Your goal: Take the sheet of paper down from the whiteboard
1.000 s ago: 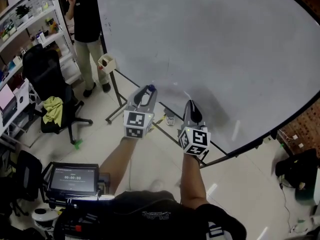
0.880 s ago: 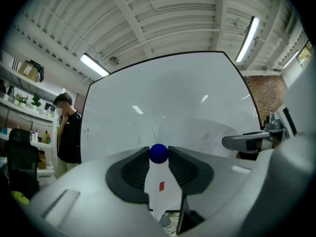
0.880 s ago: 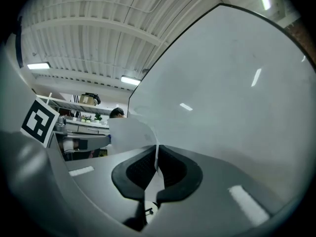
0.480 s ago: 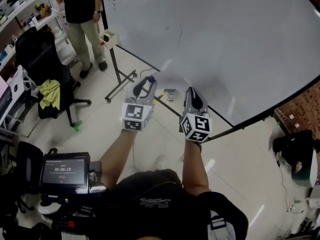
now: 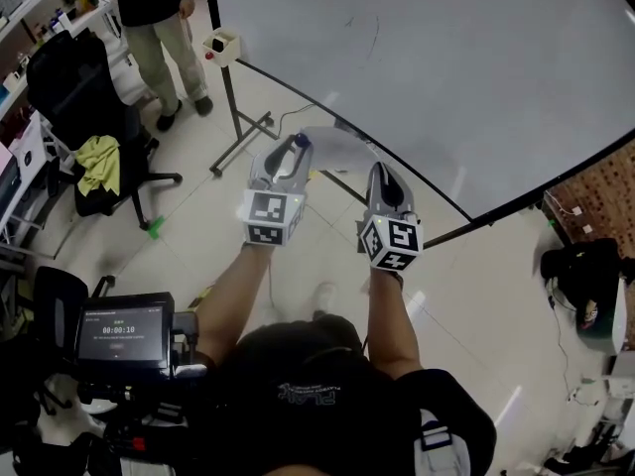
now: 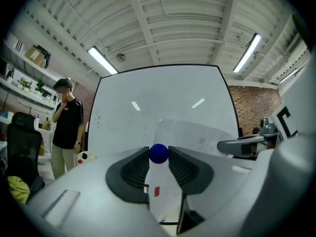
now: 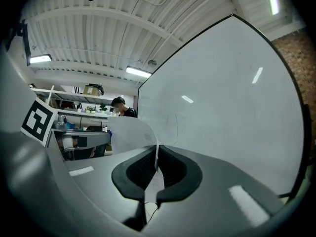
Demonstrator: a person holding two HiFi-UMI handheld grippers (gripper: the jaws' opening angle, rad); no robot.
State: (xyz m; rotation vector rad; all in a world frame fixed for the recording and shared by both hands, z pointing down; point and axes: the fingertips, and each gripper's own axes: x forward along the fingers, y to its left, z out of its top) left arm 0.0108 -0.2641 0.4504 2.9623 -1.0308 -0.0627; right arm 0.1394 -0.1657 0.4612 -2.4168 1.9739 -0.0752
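The white sheet of paper (image 5: 335, 150) hangs off the whiteboard (image 5: 446, 67), curling between my two grippers. My right gripper (image 5: 379, 174) is shut on its edge; in the right gripper view the thin sheet (image 7: 128, 132) runs out from between the closed jaws (image 7: 157, 164). My left gripper (image 5: 296, 147) is shut on a round blue magnet (image 6: 158, 153), which both pads touch. The paper (image 6: 197, 137) lies just behind and below that magnet in the left gripper view. Both grippers point level at the board, a short way in front of it.
A person (image 5: 149, 8) stands at the board's left end beside shelves. A black office chair (image 5: 79, 97) with a yellow-green cloth (image 5: 96, 157) is on the left. The board's stand legs (image 5: 243, 127) spread over the floor. A screen (image 5: 119, 330) sits near my left side.
Both grippers have drawn back from the whiteboard and sunk a little. The sheet now shows clear of the board between them. Neither grip has changed.
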